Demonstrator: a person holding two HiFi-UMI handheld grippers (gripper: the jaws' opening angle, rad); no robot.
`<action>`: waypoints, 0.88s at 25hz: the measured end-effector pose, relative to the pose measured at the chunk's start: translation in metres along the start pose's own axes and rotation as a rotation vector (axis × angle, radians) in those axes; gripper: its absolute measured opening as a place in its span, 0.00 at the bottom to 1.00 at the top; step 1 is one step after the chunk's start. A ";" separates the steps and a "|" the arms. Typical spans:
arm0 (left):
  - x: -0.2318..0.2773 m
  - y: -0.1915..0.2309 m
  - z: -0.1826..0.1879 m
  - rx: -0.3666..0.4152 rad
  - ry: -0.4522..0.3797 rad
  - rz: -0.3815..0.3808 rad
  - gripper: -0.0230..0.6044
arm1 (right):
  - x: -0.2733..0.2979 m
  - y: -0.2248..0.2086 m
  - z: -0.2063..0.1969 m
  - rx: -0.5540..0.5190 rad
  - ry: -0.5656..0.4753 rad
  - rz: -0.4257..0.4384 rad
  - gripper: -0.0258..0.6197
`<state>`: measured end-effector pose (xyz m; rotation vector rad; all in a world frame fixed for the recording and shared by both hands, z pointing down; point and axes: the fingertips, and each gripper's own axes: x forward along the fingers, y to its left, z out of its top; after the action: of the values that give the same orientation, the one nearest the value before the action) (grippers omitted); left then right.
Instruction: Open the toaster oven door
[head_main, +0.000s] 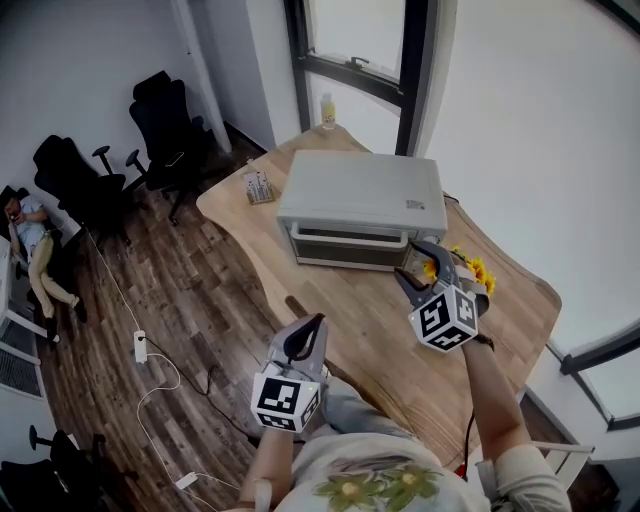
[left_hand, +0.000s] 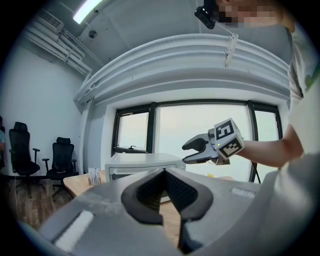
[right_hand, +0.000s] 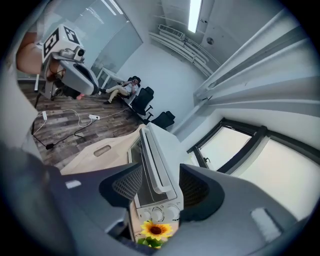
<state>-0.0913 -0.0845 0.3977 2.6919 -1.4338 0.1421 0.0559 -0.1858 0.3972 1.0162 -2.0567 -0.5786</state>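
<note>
The toaster oven sits on the wooden table, its door closed. The right gripper, near the door, has its jaws wide apart and holds nothing. The left gripper has its jaws pressed together, empty.

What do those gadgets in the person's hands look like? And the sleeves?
Both the left gripper and right gripper are grey claws with two curved jaws, dark ribbed pads and a white cube of black square markers. The shirt is pale, short-sleeved, flower-printed.
</note>
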 end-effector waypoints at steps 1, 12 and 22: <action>0.003 0.002 -0.002 0.000 0.006 -0.004 0.04 | 0.006 0.000 -0.003 -0.006 0.009 0.006 0.40; 0.045 0.031 -0.034 -0.029 0.104 -0.041 0.04 | 0.070 0.007 -0.030 0.012 0.061 0.096 0.40; 0.081 0.049 -0.043 -0.018 0.148 -0.080 0.04 | 0.104 0.012 -0.050 0.023 0.108 0.135 0.36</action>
<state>-0.0887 -0.1736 0.4516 2.6559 -1.2777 0.3137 0.0482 -0.2665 0.4809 0.8943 -2.0215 -0.4228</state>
